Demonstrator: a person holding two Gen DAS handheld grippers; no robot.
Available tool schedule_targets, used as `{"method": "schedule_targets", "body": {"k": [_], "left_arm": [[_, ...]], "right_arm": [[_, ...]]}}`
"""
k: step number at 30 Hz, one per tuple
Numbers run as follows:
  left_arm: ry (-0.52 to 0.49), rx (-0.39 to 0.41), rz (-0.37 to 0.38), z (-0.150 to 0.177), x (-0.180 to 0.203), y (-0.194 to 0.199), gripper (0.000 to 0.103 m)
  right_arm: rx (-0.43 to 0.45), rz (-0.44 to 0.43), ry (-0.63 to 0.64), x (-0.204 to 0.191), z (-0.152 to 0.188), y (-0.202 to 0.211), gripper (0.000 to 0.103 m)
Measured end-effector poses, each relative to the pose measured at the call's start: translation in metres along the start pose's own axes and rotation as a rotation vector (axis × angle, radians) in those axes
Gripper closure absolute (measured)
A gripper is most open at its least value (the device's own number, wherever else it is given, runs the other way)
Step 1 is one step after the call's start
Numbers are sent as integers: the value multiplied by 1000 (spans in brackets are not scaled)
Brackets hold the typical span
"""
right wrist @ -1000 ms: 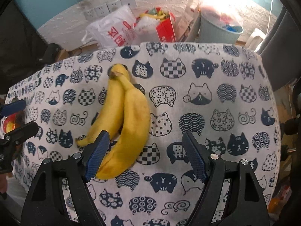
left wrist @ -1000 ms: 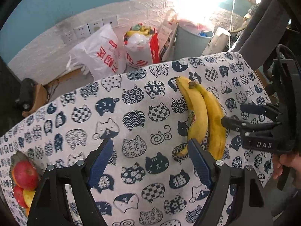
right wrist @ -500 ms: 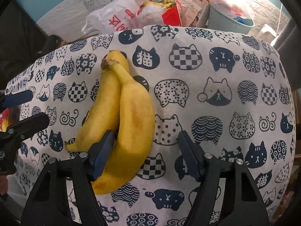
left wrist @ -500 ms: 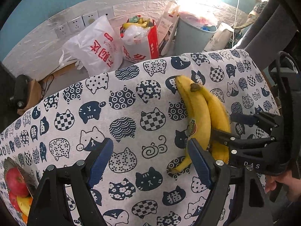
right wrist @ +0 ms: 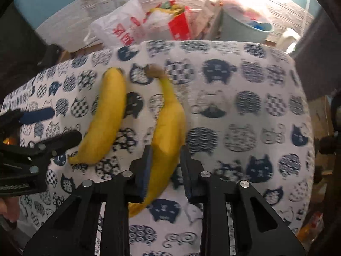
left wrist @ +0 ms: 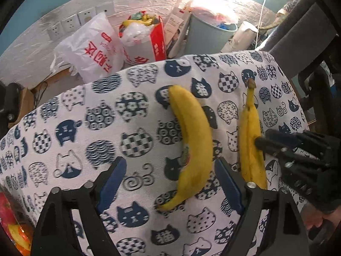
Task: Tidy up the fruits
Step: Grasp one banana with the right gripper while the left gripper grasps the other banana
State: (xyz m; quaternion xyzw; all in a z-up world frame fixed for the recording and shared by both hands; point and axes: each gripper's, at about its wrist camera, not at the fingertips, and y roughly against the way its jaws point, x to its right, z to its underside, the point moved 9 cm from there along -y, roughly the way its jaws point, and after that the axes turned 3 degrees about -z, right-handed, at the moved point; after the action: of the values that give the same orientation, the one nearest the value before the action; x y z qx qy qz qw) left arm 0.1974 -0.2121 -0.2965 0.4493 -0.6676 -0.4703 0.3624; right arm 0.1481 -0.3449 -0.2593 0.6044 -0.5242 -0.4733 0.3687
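Two yellow bananas lie on the cat-print tablecloth (left wrist: 89, 128). The left banana (left wrist: 194, 140) (right wrist: 106, 117) lies between the fingers of my open left gripper (left wrist: 170, 181), its lower end inside the gap. My right gripper (right wrist: 165, 168) is shut on the right banana (right wrist: 170, 132) (left wrist: 251, 149), which stands apart from the left one, its brown stem pointing away. The right gripper shows in the left wrist view (left wrist: 298, 155), and the left gripper shows in the right wrist view (right wrist: 42, 140).
A plate of red and yellow fruit (left wrist: 10, 224) sits at the table's left edge. Beyond the far edge are a white plastic bag (left wrist: 89, 49), a red-and-white bag (left wrist: 145, 40), a grey bin (left wrist: 208, 36) and wall sockets. A dark chair (left wrist: 309, 32) stands right.
My right gripper has closed on the right banana and pulled it rightward, away from the left banana. My left gripper has moved right and forward so the left banana lies between its fingers.
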Motion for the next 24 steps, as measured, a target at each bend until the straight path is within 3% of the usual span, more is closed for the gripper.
{"method": "schedule_targets", "body": {"k": [5, 10, 13, 14, 15, 17, 20, 24], "left_arm": [[-32, -30, -6, -2, 16, -17, 16], [-59, -54, -18, -4, 25, -31, 16], [-76, -56, -17, -2, 26, -35, 18], [-83, -58, -16, 0, 27, -37, 22], [-93, -60, -19, 1, 27, -38, 34], [-124, -43, -34, 0, 28, -37, 44], [-133, -48, 16, 2, 36, -34, 66], [-183, -24, -26, 4, 39, -29, 67]], "right_arm": [[-12, -112, -105, 7, 2, -4, 73], [-21, -130, -124, 4, 1, -9, 71], [-9, -132, -126, 4, -2, -7, 62], [-7, -135, -128, 5, -2, -6, 57], [-7, -137, -130, 5, -4, -7, 52], [-8, -135, -133, 5, -4, -8, 49], [-13, -137, -132, 2, -4, -10, 49], [-15, -136, -115, -7, -5, -14, 44]]}}
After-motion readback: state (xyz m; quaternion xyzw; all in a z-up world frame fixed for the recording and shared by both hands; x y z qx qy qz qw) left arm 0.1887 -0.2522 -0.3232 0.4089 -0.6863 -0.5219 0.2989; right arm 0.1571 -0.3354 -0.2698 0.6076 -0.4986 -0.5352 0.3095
